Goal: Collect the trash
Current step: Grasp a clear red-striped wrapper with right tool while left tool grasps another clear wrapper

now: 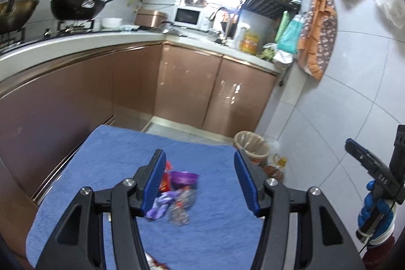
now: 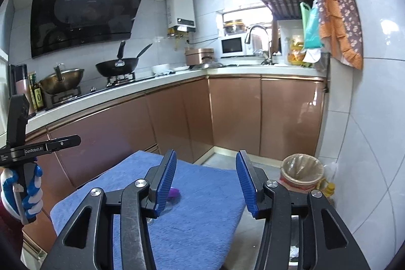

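Well, lined bin point(image 2: 302, 170) (contents unclear) stands beside towel point(image 2: 202, 206) bearing wrappers point(image 1: 174, 194).

"GenRobot.AI" runs along the left claw point(image 2: 69, 141) (white letters).

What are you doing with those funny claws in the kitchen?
A person holds two blue-padded claws, the left gripper and the right gripper, both open and empty. They hover over a blue towel-covered table where a little pile of purple and red wrapper trash lies. A round bin lined with a tan bag waits on the floor nearby. Nothing is picked up yet.
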`<state>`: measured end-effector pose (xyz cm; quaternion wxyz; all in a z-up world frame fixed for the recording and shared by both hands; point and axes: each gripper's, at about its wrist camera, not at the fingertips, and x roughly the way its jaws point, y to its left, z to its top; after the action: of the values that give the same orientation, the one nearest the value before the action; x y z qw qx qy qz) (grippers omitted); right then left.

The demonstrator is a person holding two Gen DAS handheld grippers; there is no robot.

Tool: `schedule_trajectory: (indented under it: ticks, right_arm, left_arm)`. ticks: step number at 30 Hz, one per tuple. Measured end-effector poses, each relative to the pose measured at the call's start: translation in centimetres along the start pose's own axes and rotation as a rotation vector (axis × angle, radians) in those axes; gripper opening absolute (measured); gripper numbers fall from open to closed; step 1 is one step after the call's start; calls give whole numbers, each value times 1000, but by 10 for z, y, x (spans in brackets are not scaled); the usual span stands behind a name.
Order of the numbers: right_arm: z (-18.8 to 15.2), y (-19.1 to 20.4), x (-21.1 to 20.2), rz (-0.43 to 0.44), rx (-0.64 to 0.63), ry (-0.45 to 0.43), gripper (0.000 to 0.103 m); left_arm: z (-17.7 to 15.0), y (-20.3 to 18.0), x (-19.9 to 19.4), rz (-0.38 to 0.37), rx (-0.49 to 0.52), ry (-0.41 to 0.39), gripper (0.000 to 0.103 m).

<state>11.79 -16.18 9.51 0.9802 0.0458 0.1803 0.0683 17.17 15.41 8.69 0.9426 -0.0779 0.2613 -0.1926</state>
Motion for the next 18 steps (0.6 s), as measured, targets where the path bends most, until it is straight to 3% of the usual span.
schedule_trajectory:
  ticks: [8, 18]
  right_arm:
    - [-13, 20, 43, 39, -19, 78, 49]
    - [-40, 47, 124, 98, -68, 217, 49]
  left_arm:
    - [-29, 60, 27, 89, -16, 71, 54]
    - [-79, 110, 93, 135, 50, 257, 54]
